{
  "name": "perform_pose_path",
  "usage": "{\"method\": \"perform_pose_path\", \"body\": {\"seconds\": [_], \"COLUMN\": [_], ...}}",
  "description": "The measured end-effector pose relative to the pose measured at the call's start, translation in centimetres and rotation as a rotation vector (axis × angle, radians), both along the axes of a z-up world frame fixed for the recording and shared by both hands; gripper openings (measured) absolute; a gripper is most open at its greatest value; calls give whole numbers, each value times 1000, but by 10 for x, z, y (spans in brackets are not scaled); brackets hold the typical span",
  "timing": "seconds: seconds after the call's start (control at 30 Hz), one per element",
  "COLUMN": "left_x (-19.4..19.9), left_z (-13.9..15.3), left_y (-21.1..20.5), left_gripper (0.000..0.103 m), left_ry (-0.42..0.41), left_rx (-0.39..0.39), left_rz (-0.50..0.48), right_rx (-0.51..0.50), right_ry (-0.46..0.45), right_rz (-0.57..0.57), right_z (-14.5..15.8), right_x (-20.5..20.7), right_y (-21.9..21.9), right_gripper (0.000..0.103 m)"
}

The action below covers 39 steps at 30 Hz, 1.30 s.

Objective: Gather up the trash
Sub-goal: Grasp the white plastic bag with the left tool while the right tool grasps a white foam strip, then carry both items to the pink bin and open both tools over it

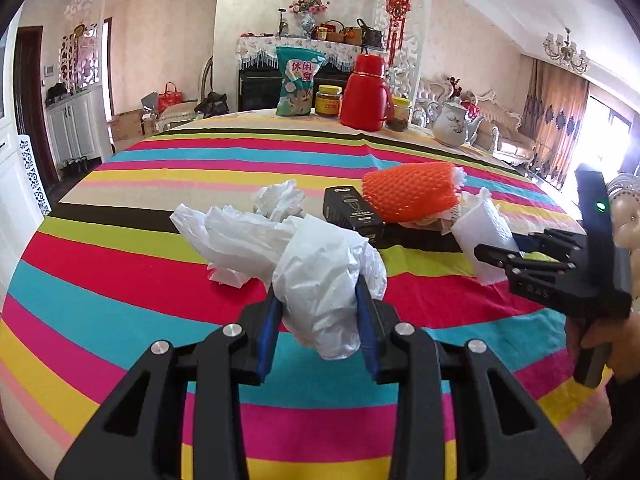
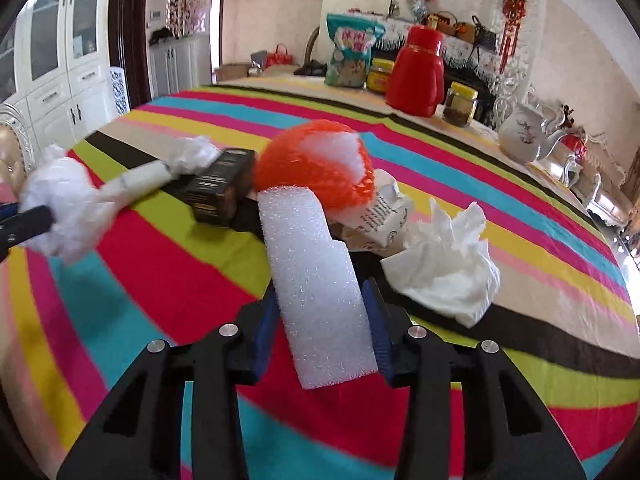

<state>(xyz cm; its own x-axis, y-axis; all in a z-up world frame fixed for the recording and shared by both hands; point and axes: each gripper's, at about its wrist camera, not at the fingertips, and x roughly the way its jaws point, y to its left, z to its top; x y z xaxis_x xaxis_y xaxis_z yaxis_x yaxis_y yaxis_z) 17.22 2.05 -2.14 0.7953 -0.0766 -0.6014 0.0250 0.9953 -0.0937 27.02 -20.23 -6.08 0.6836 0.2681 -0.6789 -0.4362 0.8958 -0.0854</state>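
Observation:
My left gripper (image 1: 318, 292) is shut on a crumpled white plastic bag (image 1: 320, 276), held just above the striped tablecloth (image 1: 120, 280); the bag trails left towards a crumpled tissue (image 1: 276, 200). My right gripper (image 2: 320, 292) is shut on a white foam block (image 2: 316, 280), with a blue pad against each side. The left wrist view shows that gripper (image 1: 494, 258) at the right with the foam block (image 1: 484, 228). Beyond lie an orange foam net (image 2: 308, 160), a black box (image 2: 220, 188), a crushed printed carton (image 2: 380, 216) and another crumpled tissue (image 2: 444, 268). The bag (image 2: 68, 208) shows blurred at the left.
Along the table's far edge stand a teal snack bag (image 1: 298, 80), a red thermos (image 1: 364, 92), two yellow-lidded jars (image 1: 328, 100) and a white teapot (image 1: 452, 124). A person's hand (image 1: 624, 344) holds the right gripper's handle. Cabinets and sofas surround the table.

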Motion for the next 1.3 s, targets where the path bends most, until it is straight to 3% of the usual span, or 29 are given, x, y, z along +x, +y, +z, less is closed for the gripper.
{"method": "perform_pose_path", "body": {"seconds": [0.43, 0.73, 1.3], "left_x": [-52, -101, -184], "left_z": [6, 16, 23], "left_y": [16, 61, 160], "left_gripper": [34, 34, 34], "left_ry": [-51, -117, -196], "left_rx": [30, 75, 61], "left_rz": [11, 110, 331], "right_rx": [169, 223, 300], "right_ry": [-70, -98, -120], "right_rz": [62, 177, 359], "right_z": [31, 45, 55], "right_x": [-66, -99, -156], "right_y": [33, 94, 220], "right_gripper": [40, 40, 40]}}
